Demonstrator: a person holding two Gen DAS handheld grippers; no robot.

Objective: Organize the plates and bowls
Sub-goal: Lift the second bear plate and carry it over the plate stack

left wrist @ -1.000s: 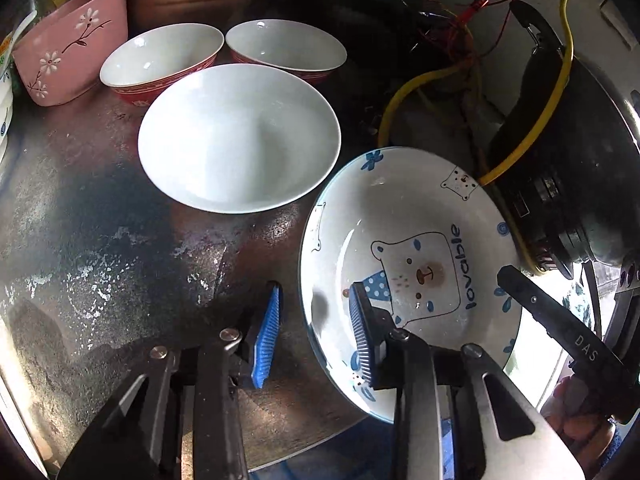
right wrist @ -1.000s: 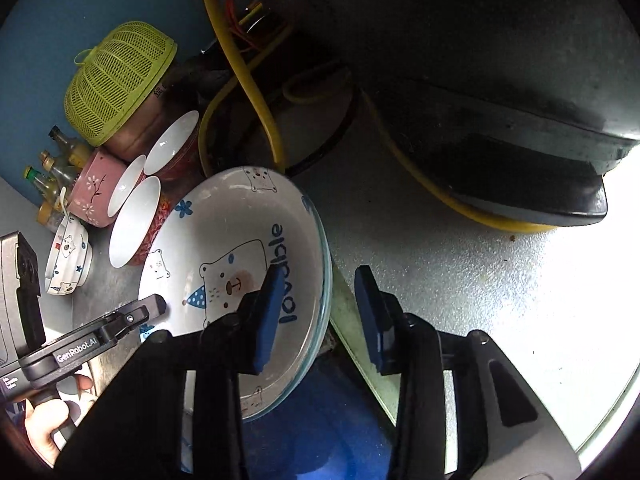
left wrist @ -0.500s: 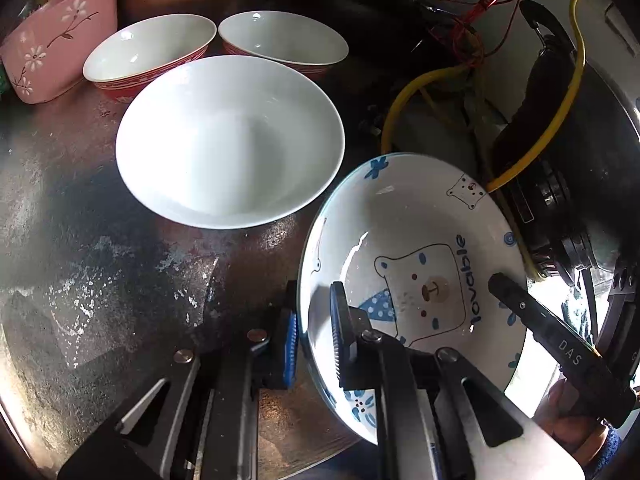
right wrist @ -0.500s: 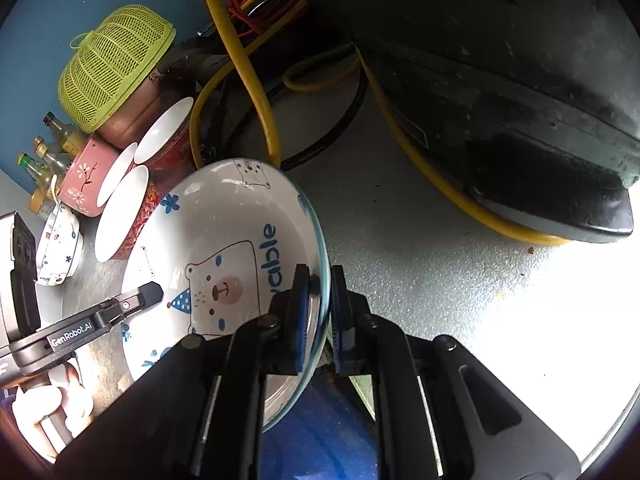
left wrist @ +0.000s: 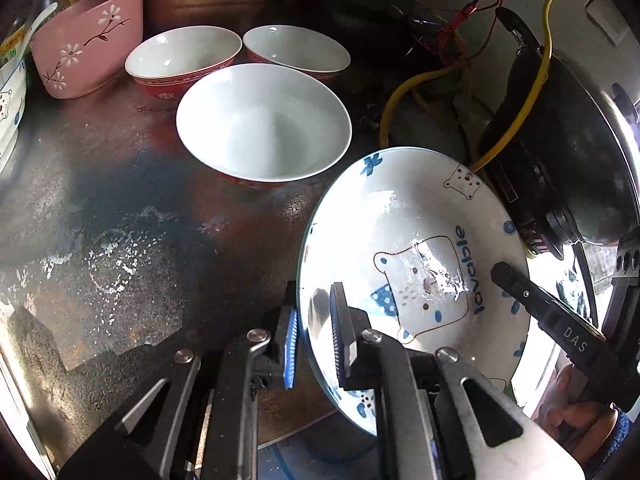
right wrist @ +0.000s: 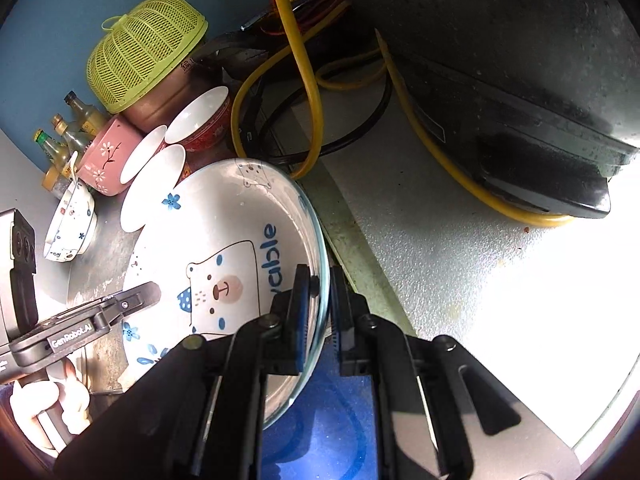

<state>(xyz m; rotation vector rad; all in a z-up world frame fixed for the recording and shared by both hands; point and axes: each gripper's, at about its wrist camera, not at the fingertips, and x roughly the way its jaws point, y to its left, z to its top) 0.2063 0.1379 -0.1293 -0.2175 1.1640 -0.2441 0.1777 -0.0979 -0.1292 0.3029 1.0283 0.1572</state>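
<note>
The bear-print plate sits tilted between both grippers, its rim pinched on opposite sides. The left gripper, having just closed, clamps the rim on the side facing the white bowl; the right gripper clamps the rim on the side facing the black cooker. Both point steeply down over the worktop. The white bowl stands just beyond the plate, apart from it, with two red-sided bowls behind it and a pink flowered bowl to their left.
</note>
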